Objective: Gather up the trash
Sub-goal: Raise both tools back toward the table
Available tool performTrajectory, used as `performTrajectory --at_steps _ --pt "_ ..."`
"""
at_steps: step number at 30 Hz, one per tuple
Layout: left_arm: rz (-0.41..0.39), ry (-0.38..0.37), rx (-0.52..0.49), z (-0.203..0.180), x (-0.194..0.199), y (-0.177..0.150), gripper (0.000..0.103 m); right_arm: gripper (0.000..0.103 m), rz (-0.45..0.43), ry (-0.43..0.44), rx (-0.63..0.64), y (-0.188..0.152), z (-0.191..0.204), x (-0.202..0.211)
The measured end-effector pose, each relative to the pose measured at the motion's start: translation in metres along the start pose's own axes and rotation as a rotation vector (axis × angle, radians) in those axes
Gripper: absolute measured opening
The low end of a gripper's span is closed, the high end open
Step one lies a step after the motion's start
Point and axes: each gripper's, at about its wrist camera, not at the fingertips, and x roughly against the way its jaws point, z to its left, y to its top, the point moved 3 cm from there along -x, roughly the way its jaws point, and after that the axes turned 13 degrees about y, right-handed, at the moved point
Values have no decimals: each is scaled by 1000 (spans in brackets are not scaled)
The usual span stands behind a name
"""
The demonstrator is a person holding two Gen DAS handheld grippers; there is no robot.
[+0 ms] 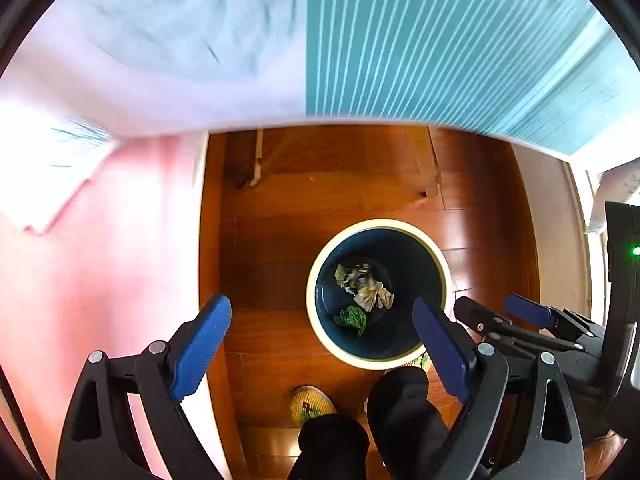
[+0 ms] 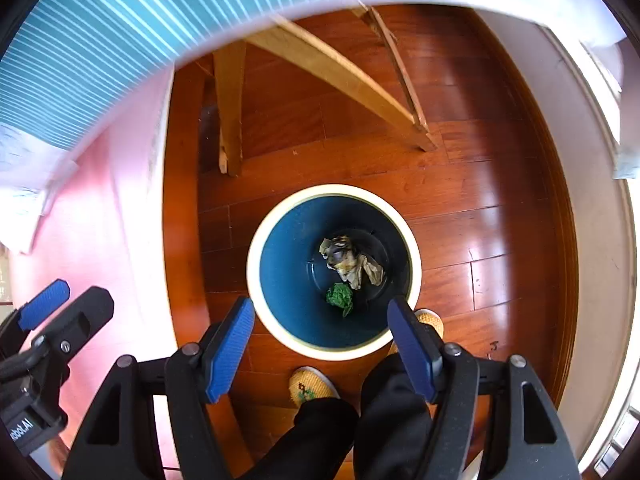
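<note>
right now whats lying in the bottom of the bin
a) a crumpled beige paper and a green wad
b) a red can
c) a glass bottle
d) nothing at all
a: at the bottom of the bin lie a crumpled beige paper and a green wad.

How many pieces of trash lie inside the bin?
2: a crumpled beige paper at the middle of the bin floor, and a green wad just beside it. More may lie hidden beneath.

Home room, polished wood floor (image 2: 480,216), pink wall (image 1: 100,260), slippered feet (image 2: 310,386), small waste bin (image 2: 280,340)
</note>
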Motion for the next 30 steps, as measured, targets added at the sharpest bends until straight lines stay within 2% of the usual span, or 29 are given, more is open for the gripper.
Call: performTrajectory --at_steps 8,14,20,25,30 --pt "-85 8 -37 24 106 1 91 70 -60 29 6 -10 43 96" --pt "-208 20 -84 40 190 8 91 70 -113 57 63 -17 82 167" --pt "-313 25 -98 44 261 24 91 70 -204 67 103 -17 106 228" --pt "-387 38 -112 45 302 31 92 70 -285 70 107 -8 114 265" --pt "-420 56 -131 47 320 32 92 70 -332 75 101 4 115 286"
